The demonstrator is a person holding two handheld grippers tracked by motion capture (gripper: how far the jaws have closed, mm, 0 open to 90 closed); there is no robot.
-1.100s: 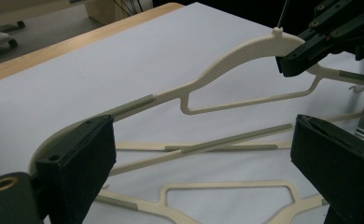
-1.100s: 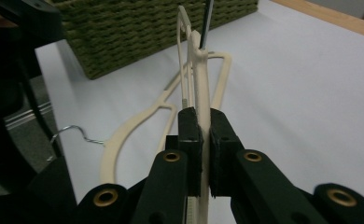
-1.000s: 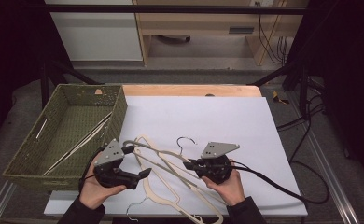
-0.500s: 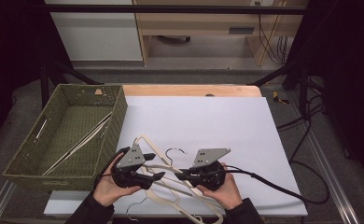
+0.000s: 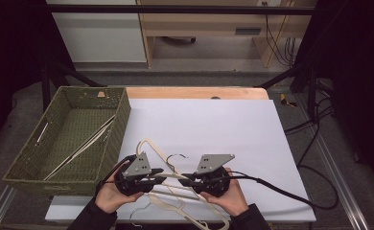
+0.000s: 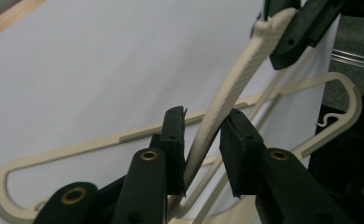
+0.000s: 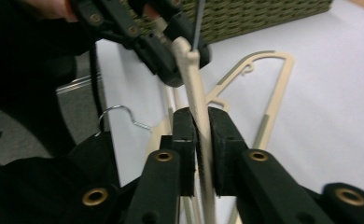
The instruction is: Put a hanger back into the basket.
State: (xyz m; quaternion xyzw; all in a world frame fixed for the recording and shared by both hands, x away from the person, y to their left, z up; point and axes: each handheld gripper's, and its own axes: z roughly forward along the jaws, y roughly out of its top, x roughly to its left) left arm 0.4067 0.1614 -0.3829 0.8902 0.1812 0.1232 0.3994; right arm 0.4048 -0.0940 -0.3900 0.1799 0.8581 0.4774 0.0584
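A cream plastic hanger (image 5: 173,176) is held off the white table (image 5: 223,129) between the two grippers, its long axis running roughly left to right across the near edge, its metal hook (image 5: 177,156) pointing away from the person. The right gripper (image 7: 201,122) is clamped on one arm of this hanger, jaws pressed against it. The left gripper (image 6: 202,125) has its jaws apart around the other arm, the hanger touching only the one jaw. More cream hangers (image 5: 185,211) lie flat beneath, near the front edge. A green woven basket (image 5: 120,120) sits at the left with hangers inside. Beyond the table stand a white cabinet (image 5: 99,31) and a wooden shelf (image 5: 209,21) on grey floor.
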